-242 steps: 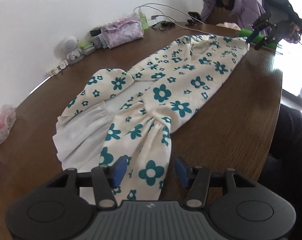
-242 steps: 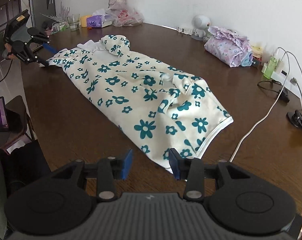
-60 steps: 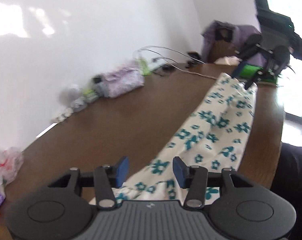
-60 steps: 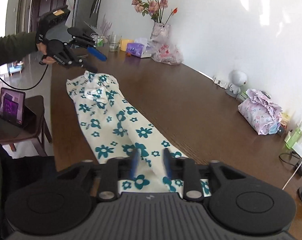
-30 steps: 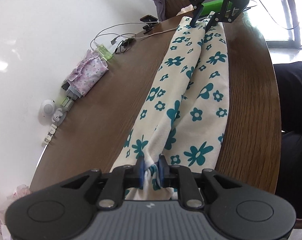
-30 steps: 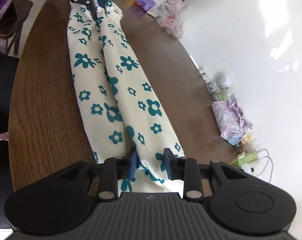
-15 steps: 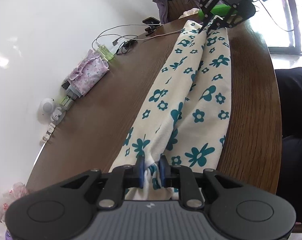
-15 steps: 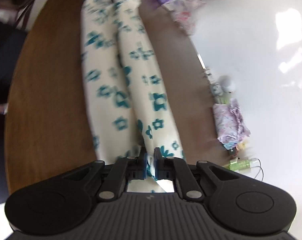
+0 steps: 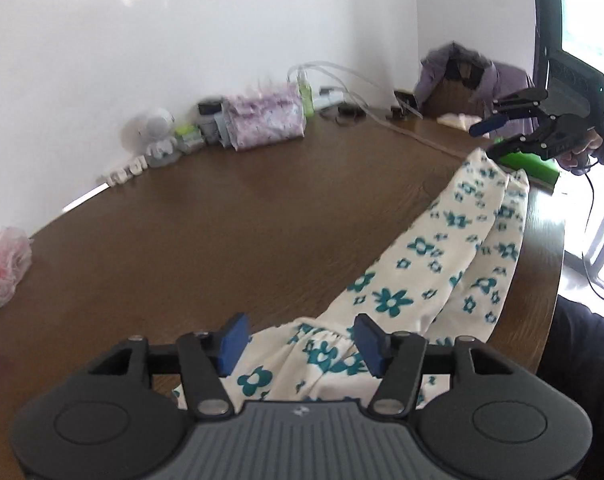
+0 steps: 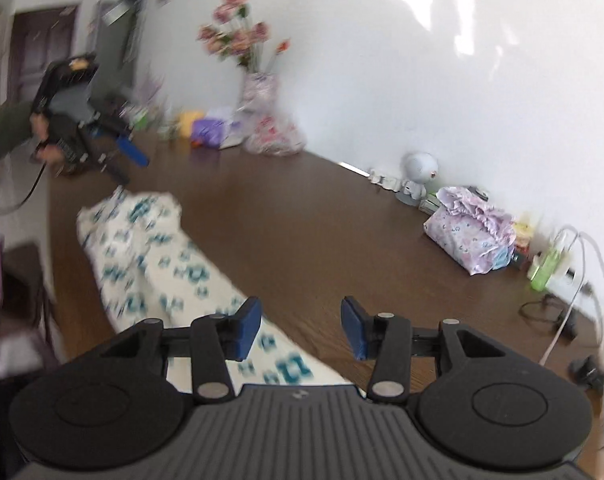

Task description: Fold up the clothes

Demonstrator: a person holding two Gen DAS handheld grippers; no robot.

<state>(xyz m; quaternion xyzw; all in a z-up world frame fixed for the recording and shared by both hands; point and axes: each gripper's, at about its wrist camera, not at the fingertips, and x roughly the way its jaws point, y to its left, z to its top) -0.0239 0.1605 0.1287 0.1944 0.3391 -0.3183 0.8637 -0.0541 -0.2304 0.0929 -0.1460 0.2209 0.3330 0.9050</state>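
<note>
A cream garment with teal flowers lies folded into a long narrow strip along the brown table's near edge. My left gripper hovers above one end of the strip; its jaws are opening and the blue pads touch no cloth. In the right wrist view the garment is blurred. My right gripper hangs over the other end with its jaws opening and nothing between them. Each gripper also shows far off in the other's view: the right gripper and the left gripper, both held in a hand.
Along the wall stand a folded lilac cloth bundle, a small white robot toy, cables and a vase of flowers. A pink plastic bag sits at the left. A green box lies by the right gripper.
Both grippers were shut on the garment's ends; now both have let go, opened, risen and rolled back level. The garment stays flat on the table as a folded strip.
</note>
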